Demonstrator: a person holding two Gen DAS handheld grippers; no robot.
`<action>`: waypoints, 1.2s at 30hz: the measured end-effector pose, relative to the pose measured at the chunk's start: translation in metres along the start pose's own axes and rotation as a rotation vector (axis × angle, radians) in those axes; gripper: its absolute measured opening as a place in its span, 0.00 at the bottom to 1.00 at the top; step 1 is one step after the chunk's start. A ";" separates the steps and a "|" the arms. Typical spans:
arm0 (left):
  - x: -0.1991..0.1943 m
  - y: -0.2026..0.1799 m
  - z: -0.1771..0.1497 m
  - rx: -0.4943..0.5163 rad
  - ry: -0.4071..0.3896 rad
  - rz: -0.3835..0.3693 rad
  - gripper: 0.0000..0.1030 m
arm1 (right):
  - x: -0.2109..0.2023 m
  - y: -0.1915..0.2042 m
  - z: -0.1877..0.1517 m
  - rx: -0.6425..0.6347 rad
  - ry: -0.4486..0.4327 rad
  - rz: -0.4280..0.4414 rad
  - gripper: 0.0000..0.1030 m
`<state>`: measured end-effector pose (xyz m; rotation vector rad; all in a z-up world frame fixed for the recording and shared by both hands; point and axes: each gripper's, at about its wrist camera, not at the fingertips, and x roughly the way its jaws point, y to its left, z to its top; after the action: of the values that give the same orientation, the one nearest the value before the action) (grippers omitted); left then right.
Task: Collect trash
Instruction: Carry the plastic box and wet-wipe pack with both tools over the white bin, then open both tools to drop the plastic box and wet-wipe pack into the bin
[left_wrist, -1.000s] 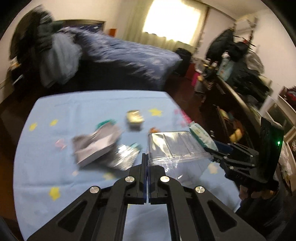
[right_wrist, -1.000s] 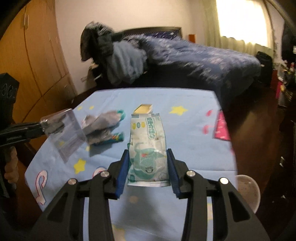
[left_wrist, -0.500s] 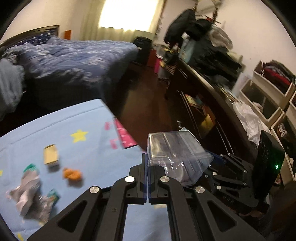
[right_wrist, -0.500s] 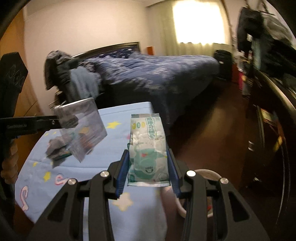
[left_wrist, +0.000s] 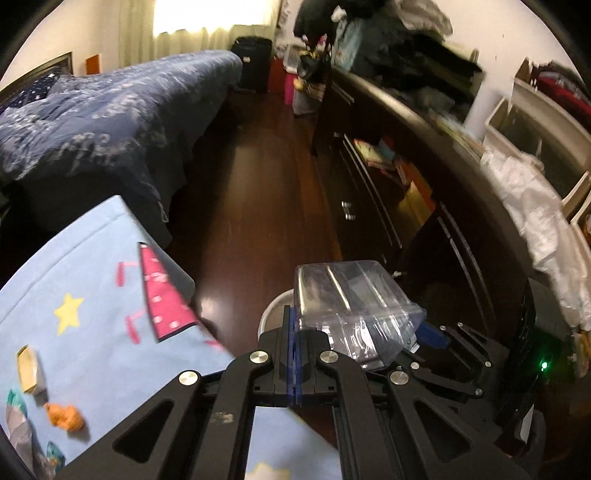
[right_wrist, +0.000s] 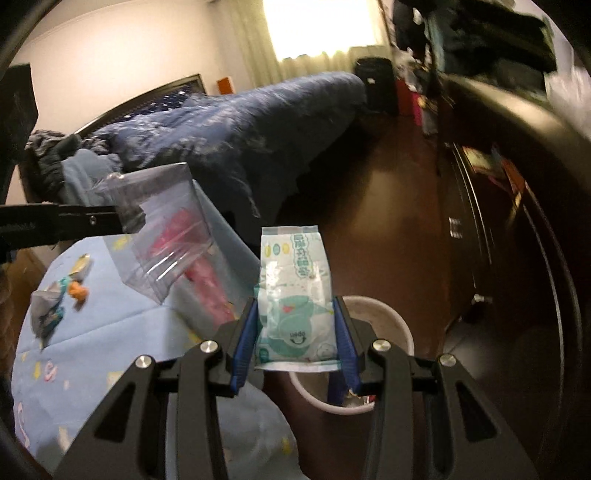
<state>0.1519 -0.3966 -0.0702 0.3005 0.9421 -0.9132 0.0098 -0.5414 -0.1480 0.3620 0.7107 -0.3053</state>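
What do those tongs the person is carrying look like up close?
Both are matte black, angular linkages with triangular cut-outs and round silver pivot screws. The left tongs and right tongs have blue pads lining the fingers. The right device's black body shows a small green light.

The wet-wipe pack (right_wrist: 295, 299) hides part of the white bin (right_wrist: 384, 321), its contents unclear
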 end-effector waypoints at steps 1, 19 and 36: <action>0.010 -0.003 0.002 0.007 0.019 0.002 0.01 | 0.005 -0.002 -0.001 0.009 0.007 -0.003 0.40; 0.174 -0.032 0.030 0.111 0.344 0.150 0.01 | 0.124 -0.076 -0.052 0.222 0.195 -0.083 0.40; 0.239 -0.036 0.023 0.097 0.505 0.181 0.42 | 0.182 -0.096 -0.081 0.262 0.296 -0.078 0.51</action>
<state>0.1991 -0.5614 -0.2425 0.7103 1.3099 -0.7274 0.0566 -0.6204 -0.3490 0.6383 0.9800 -0.4255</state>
